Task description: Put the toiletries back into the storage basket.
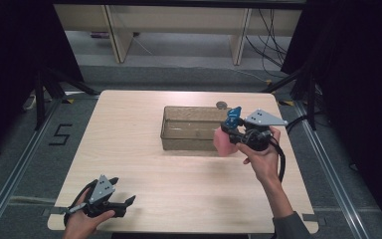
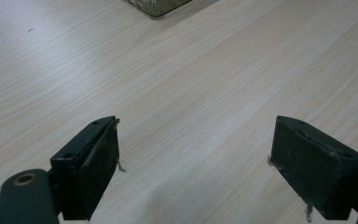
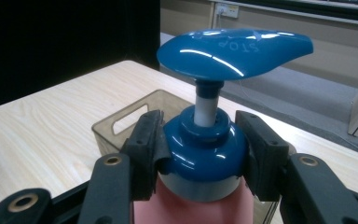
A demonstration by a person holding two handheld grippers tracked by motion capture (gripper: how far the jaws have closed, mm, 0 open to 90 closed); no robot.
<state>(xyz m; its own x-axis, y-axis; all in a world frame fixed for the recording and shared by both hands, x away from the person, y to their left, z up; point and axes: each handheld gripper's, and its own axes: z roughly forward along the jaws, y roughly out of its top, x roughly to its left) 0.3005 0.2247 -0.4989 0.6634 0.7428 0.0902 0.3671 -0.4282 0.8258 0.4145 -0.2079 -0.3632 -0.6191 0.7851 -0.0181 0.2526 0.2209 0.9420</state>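
Right gripper (image 3: 204, 154) pinched the blue collar of a pink pump bottle (image 1: 225, 141), lifted beside the clear bin (image 1: 179, 130) ahead of it; dropping it in seemingly remained, left gripper (image 2: 193, 154) spread idle.

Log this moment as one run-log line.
right claw: shut on pump bottle collar | bottle: off table, beside bin | left claw: open, empty, over table

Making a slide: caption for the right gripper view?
Right gripper clamps pink pump bottle's blue collar beside brown bin.
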